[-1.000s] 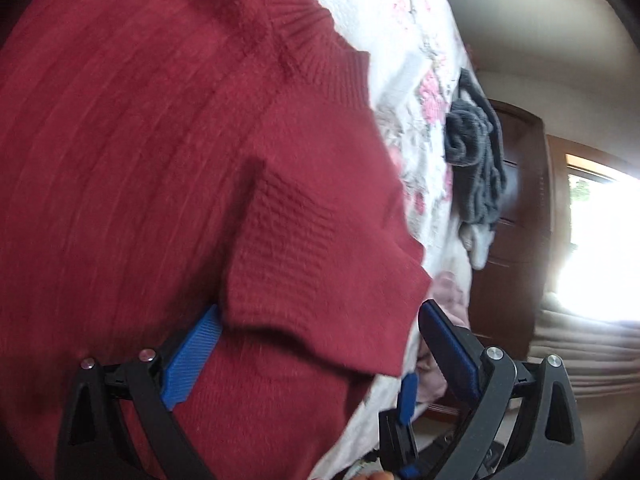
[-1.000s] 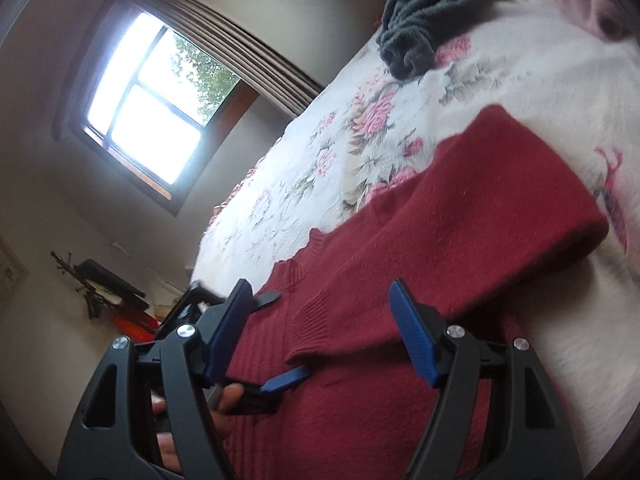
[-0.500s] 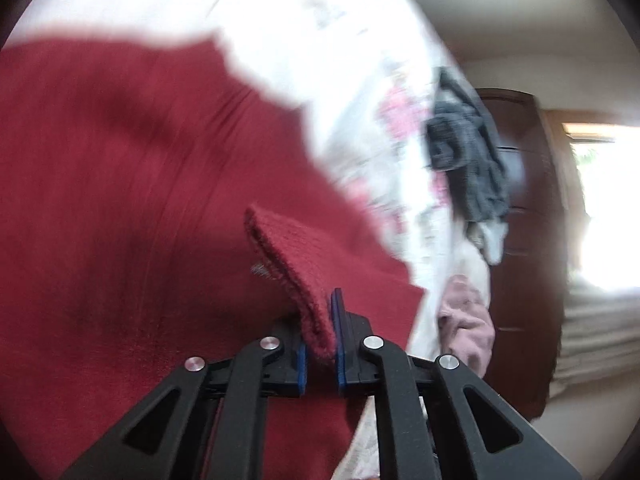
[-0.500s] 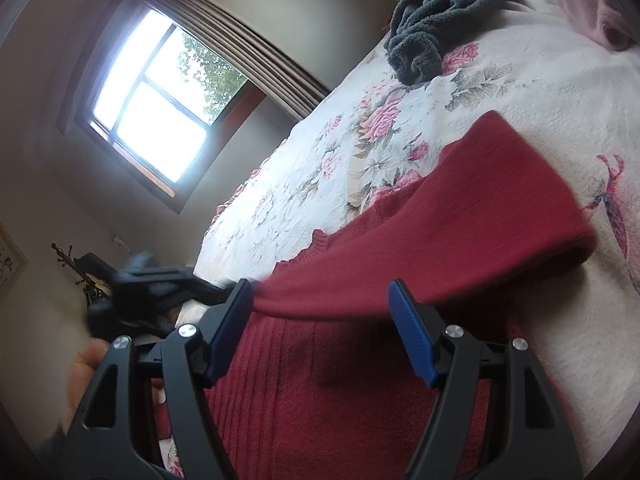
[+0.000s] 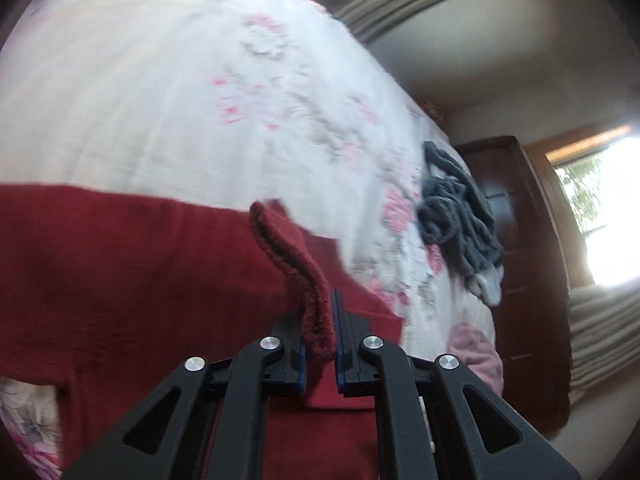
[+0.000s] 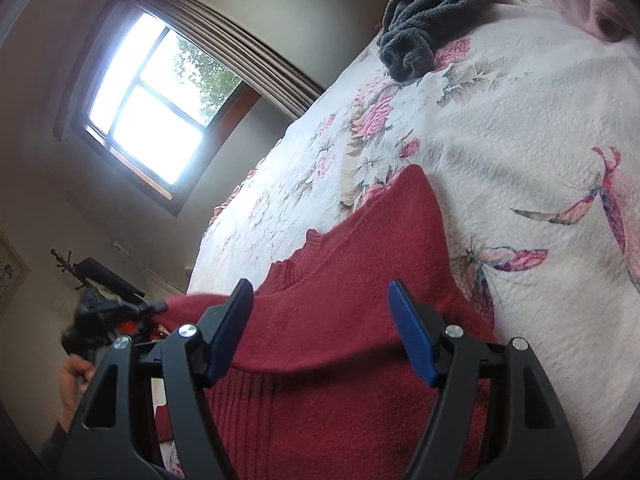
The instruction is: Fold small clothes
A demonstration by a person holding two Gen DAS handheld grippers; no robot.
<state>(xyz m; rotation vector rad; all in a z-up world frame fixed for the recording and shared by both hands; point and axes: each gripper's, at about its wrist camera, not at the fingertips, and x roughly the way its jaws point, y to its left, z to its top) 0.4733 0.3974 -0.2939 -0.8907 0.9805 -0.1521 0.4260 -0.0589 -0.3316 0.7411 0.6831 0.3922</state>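
A dark red knit sweater (image 6: pixel 340 320) lies on the floral bedspread (image 6: pixel 520 128). My left gripper (image 5: pixel 318 336) is shut on the sweater's sleeve cuff (image 5: pixel 296 264), lifted off the body of the sweater (image 5: pixel 120 272). In the right wrist view that gripper (image 6: pixel 104 316) appears at the far left, held by a hand (image 6: pixel 74 376), with the sleeve stretched across the sweater's chest. My right gripper (image 6: pixel 320 328) hovers open just above the sweater, below its collar (image 6: pixel 296 264), nothing between its fingers.
A crumpled grey fleece garment (image 6: pixel 432 12) (image 5: pixel 456 216) and a pale pink one (image 6: pixel 588 4) (image 5: pixel 476 356) lie at the bed's far end. A dark wooden cabinet (image 5: pixel 516 264) stands beyond the bed. A bright window (image 6: pixel 148 100) is at the left.
My left gripper closed on the sleeve cuff and has carried it up and across the sweater. The right gripper stayed open, nearly still.
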